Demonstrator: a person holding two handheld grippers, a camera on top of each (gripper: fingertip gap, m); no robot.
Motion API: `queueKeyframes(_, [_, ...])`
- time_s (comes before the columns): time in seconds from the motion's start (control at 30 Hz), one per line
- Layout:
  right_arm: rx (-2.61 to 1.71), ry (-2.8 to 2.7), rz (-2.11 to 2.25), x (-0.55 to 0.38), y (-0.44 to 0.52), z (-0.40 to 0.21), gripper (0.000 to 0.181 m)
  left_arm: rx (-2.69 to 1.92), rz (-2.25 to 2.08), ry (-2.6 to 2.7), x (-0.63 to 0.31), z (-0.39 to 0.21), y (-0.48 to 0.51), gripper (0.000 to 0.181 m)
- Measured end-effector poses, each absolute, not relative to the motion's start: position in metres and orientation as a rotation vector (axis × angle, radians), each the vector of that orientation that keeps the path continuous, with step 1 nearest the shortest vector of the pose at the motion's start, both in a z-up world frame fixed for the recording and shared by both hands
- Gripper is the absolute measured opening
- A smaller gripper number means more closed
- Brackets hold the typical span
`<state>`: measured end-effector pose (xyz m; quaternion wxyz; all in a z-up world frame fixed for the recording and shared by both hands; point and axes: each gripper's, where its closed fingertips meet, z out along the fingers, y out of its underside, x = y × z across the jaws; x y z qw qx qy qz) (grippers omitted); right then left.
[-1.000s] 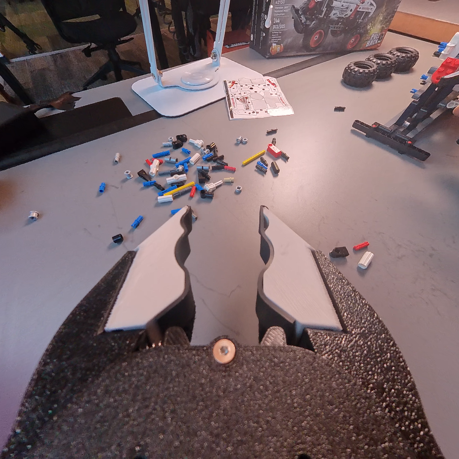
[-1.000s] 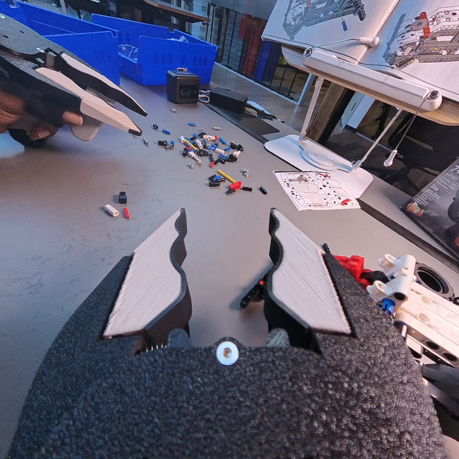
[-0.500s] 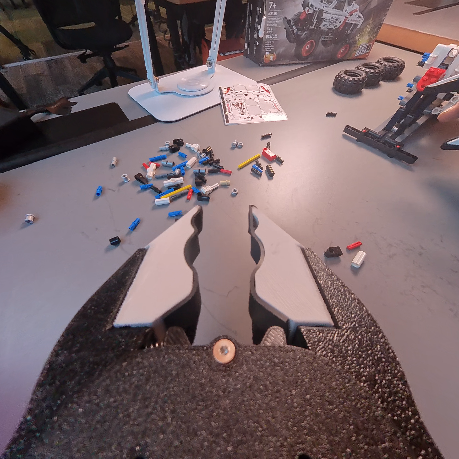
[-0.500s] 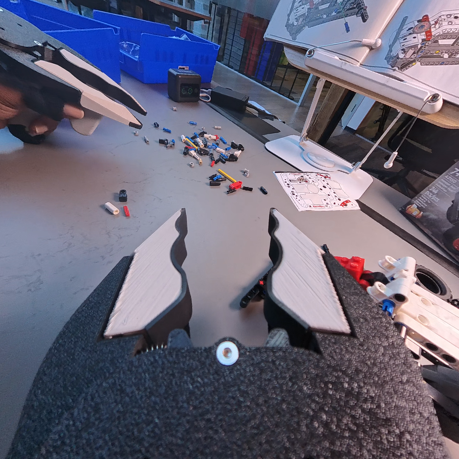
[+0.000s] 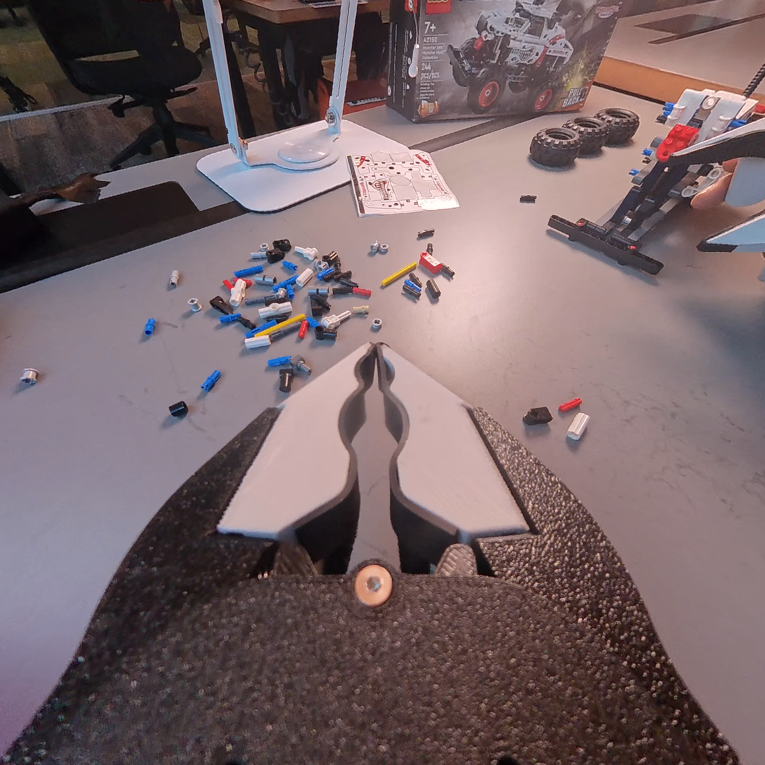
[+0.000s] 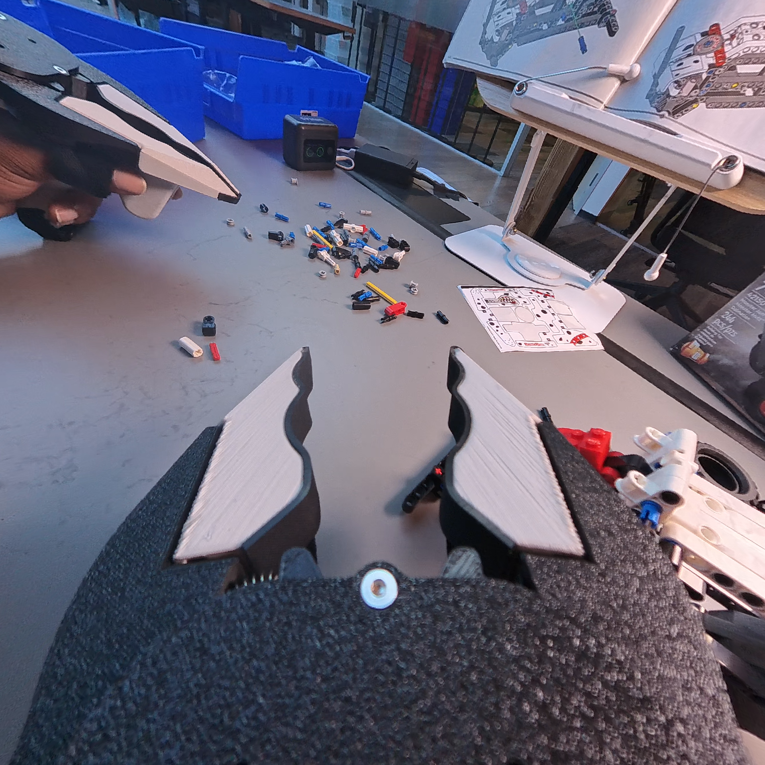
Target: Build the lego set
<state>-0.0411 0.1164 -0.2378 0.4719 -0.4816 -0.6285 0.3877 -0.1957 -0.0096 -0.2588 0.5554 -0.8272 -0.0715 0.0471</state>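
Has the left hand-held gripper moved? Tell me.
Yes. The left hand-held gripper has closed and crept forward toward the loose pieces; its fingertips now meet.

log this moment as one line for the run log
left tongs: shut, empty, above table near loose pieces | right tongs: open, empty, beside partly built truck | nothing grasped

- A smooth grey worktop [image 5: 538,352] carries everything.
- A scatter of small blue, black, white, red and yellow plastic pins and connectors [image 5: 298,289] lies mid-worktop.
- Apart from it lie a black connector [image 5: 537,415], a short red pin [image 5: 569,404] and a white cylinder piece [image 5: 578,425].
- Three black knobbly rubber tyres [image 5: 585,130] stand in a row.
- A white sticker sheet [image 5: 401,184] lies touching the white flat stand base [image 5: 289,178].
- A dark printed cardboard box [image 5: 496,58] stands behind.
- A black cube device [image 6: 309,142] and blue plastic bins [image 6: 285,91] sit at the far end.
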Motion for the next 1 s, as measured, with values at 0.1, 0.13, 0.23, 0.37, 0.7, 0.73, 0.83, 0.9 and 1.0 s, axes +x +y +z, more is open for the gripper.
queueKeyframes(0.1, [-1.177, -1.54, 0.95, -0.041, 0.116, -0.238, 0.066, -1.952, 0.104, -0.162, -0.194, -0.258, -0.01, 0.0])
queueKeyframes(0.13, [-1.176, -1.54, 0.95, -0.041, 0.116, -0.238, 0.066, -1.952, 0.102, -0.161, -0.194, -0.258, -0.01, 0.0])
queueKeyframes(0.23, [-1.176, -1.543, 0.951, -0.041, 0.115, -0.238, 0.066, -1.951, 0.098, -0.154, -0.193, -0.258, -0.01, 0.0])
queueKeyframes(0.37, [-1.174, -1.544, 0.948, -0.041, 0.115, -0.238, 0.066, -1.952, 0.103, -0.159, -0.194, -0.258, -0.01, 0.0])
queueKeyframes(0.7, [-1.171, -1.547, 0.947, -0.041, 0.114, -0.238, 0.066, -2.062, 0.198, -0.326, -0.232, -0.277, -0.022, 0.025])
queueKeyframes(0.73, [-1.172, -1.549, 0.948, -0.041, 0.114, -0.238, 0.066, -2.079, 0.199, -0.345, -0.236, -0.28, -0.023, 0.028])
queueKeyframes(0.83, [-1.17, -1.551, 0.946, -0.041, 0.113, -0.238, 0.066, -2.134, 0.174, -0.362, -0.242, -0.289, -0.019, 0.034])
queueKeyframes(0.9, [-1.171, -1.552, 0.944, -0.041, 0.114, -0.239, 0.066, -2.196, 0.175, -0.354, -0.244, -0.297, -0.016, 0.035])
queueKeyframes(1.0, [-1.172, -1.551, 0.947, -0.041, 0.114, -0.239, 0.065, -2.247, 0.161, -0.345, -0.247, -0.306, -0.01, 0.033])
